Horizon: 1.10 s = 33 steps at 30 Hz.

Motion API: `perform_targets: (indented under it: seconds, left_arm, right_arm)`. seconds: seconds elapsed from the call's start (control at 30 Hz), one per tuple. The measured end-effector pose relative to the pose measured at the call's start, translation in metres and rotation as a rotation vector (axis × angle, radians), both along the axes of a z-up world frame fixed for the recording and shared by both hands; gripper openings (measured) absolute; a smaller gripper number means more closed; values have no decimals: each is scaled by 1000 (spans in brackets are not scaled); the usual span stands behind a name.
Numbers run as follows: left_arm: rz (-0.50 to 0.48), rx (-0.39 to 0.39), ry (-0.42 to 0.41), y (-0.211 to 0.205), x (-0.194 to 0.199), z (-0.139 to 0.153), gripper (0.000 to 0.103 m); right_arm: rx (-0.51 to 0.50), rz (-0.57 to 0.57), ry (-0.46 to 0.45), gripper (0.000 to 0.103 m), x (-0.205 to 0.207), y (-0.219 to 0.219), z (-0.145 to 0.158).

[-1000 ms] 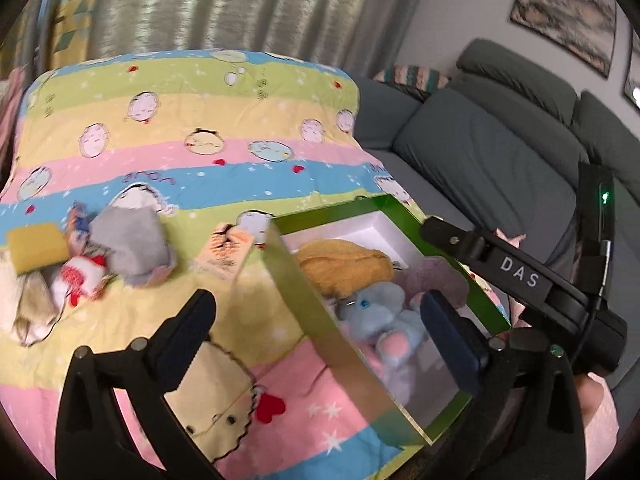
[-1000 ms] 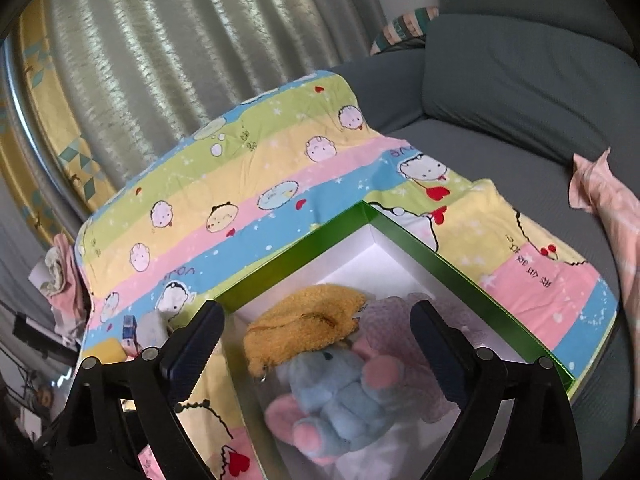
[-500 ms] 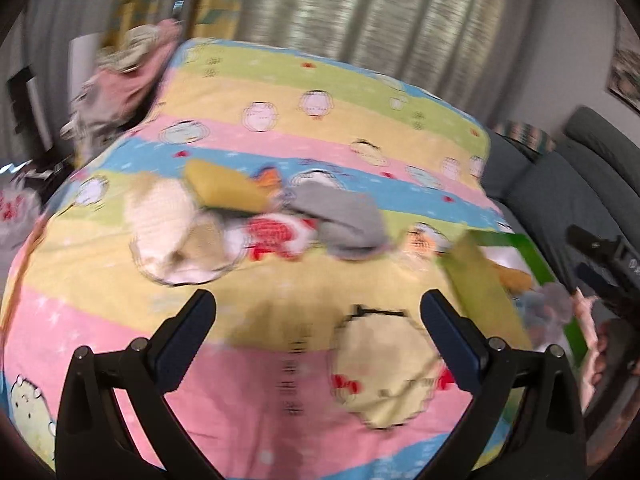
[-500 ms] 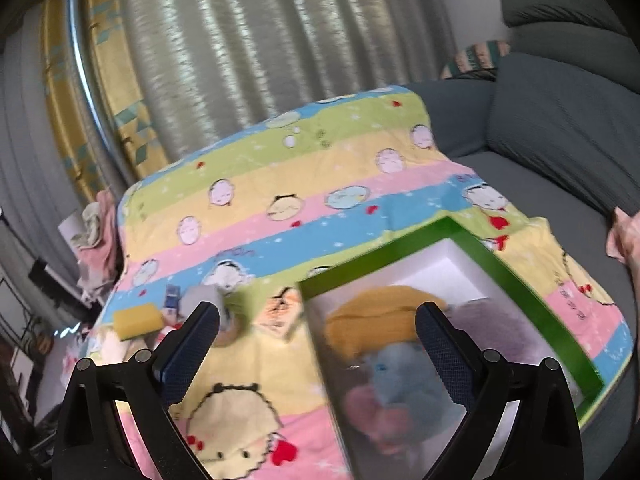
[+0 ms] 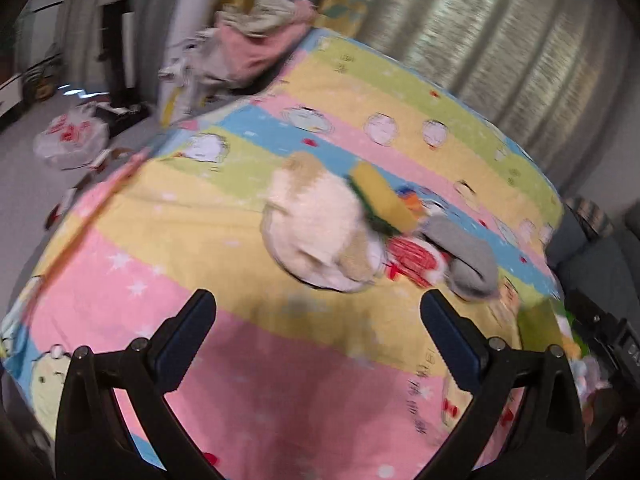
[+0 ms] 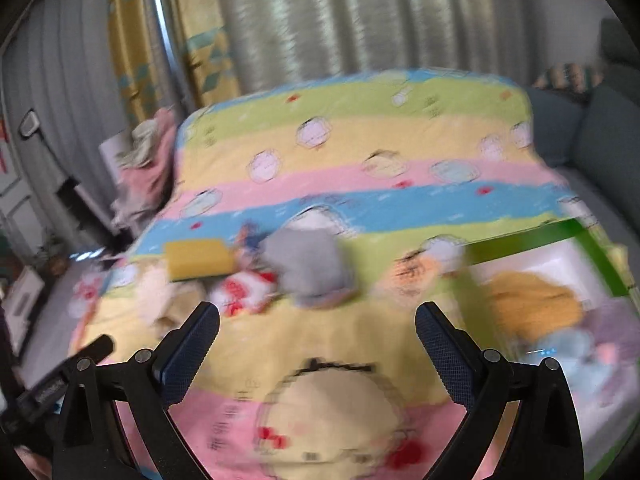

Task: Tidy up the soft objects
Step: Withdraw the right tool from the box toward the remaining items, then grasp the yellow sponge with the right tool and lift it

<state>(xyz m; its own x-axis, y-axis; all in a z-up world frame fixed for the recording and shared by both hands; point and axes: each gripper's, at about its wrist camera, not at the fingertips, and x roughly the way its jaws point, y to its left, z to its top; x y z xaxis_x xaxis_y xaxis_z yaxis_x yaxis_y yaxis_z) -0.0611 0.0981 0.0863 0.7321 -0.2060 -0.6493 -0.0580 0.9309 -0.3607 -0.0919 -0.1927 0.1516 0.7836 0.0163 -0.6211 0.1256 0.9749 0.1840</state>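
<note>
Both claws are hanging wide apart with nothing between their fingers, the left claw (image 5: 318, 330) over the pink stripe of the blanket (image 5: 168, 264) and the right claw (image 6: 317, 342) over the yellow stripe near the green box (image 6: 520, 236). Since a second ago both cameras are swinging away from the box: the left one was looking straight into it and is now facing the pile, everything smeared by motion. The loose pile is sitting near the blanket's far left part: a cream plush (image 5: 316, 220), a yellow sponge (image 5: 382, 198) lying with its long axis slanting toward the far edge, a red-and-white toy (image 5: 412, 258) and a grey plush (image 5: 464, 256), all touching. In the box a yellow-brown plush (image 6: 532, 300) and a blue plush (image 6: 568, 344) are lying together.
</note>
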Motion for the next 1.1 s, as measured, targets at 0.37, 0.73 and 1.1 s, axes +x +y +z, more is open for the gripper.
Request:
perform_targets:
  seconds: [0.37,0.73,1.1]
  left_arm:
    - [99,-72,74,33,7,-8,102]
    - [86,-140,86,46,13,-7,102]
    - [65,-144,81,46,13,-5,102]
  right_arm:
    - [92,241,163,99,105,98,-10]
    - [37,230,248,47,173,158,-37]
    - [-60,275,186,7,157,161,-33]
